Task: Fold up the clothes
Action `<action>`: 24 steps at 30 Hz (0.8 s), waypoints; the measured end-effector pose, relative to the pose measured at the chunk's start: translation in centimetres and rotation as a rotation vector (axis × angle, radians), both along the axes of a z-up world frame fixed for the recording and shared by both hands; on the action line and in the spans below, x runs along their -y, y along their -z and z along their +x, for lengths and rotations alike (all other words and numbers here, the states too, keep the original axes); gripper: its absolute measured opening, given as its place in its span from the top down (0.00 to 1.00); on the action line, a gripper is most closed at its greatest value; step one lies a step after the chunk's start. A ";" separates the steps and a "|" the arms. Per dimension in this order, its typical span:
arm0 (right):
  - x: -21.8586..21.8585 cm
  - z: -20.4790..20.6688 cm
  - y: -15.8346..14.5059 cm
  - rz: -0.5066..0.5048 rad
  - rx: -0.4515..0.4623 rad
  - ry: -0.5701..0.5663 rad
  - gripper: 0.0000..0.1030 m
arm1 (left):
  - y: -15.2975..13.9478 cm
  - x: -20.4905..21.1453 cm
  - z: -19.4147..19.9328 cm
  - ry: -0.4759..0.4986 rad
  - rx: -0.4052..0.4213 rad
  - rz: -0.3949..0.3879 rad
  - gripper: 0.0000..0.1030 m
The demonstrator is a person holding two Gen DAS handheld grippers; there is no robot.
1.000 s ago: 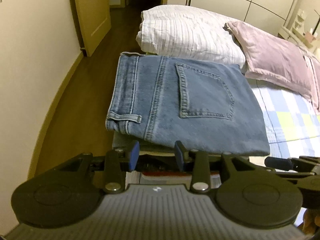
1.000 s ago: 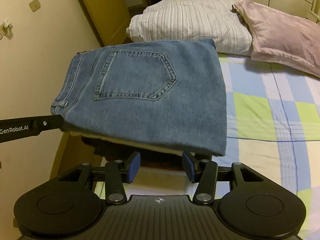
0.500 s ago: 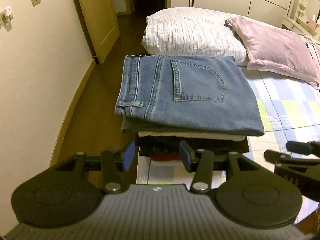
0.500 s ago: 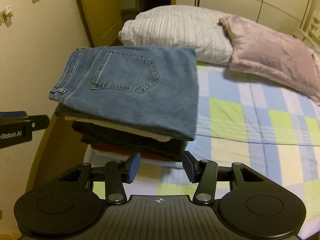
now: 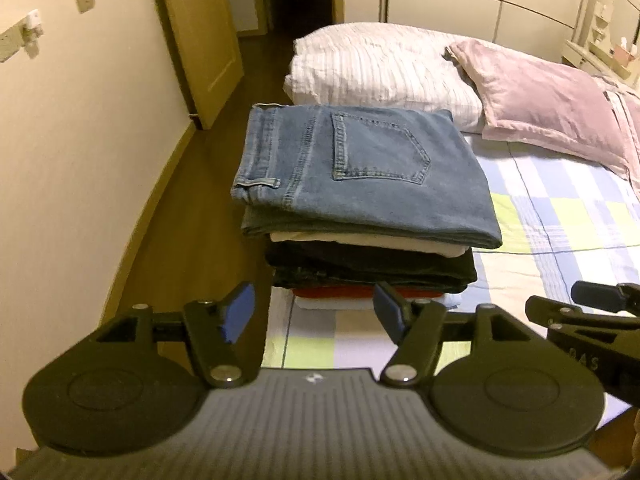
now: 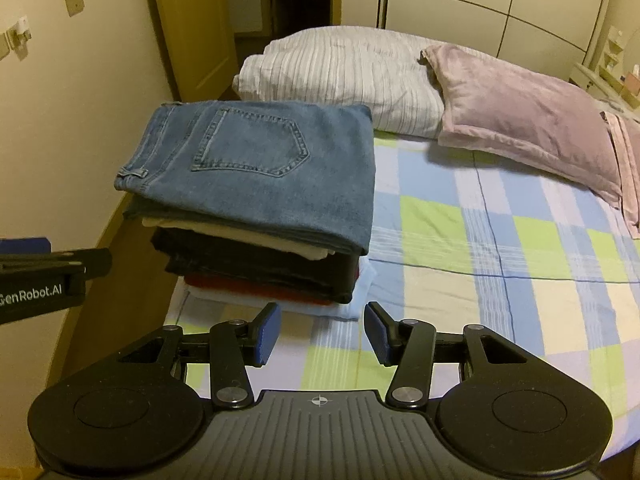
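Folded blue jeans [image 5: 360, 168] lie on top of a stack of folded clothes [image 5: 372, 264] at the left edge of the bed; they also show in the right wrist view [image 6: 260, 176]. Under them lie a cream piece, dark pieces, a red piece and a white piece. My left gripper [image 5: 314, 312] is open and empty, a little in front of the stack's base. My right gripper [image 6: 322, 334] is open and empty, in front of the stack and to its right.
The bed has a checked blue, green and white sheet [image 6: 480, 248]. A white striped pillow [image 6: 344, 76] and a pink pillow [image 6: 520, 120] lie behind the stack. A wall [image 5: 80, 160] and wooden floor [image 5: 192, 232] are left of the bed, a door [image 5: 200, 40] beyond.
Both grippers have pulled back and away from the stack. The jeans now rest on the stack, and more of the lower layers and the sheet shows.
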State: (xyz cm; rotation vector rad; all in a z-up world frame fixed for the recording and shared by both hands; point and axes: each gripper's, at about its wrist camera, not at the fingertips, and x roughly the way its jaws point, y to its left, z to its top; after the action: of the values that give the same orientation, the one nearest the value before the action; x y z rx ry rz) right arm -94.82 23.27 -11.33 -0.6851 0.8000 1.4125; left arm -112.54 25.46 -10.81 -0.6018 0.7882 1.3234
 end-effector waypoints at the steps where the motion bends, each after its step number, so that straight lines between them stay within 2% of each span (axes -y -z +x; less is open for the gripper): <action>1: 0.2 0.1 -0.2 -0.003 -0.012 0.001 0.51 | -0.2 0.4 -0.1 -0.012 0.000 0.004 0.39; 8: 2.2 0.8 -1.2 -0.004 -0.062 -0.015 0.51 | -1.3 3.2 0.0 -0.075 -0.010 0.017 0.39; 24: 8.4 3.5 -0.9 -0.034 -0.078 -0.038 0.51 | -1.0 10.5 3.1 -0.084 -0.017 -0.007 0.39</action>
State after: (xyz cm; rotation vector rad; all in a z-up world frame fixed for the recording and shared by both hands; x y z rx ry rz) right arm -91.34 14.85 -10.41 -0.6775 0.8780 1.4703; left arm -109.48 14.99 -9.83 -0.6349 0.7890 1.4047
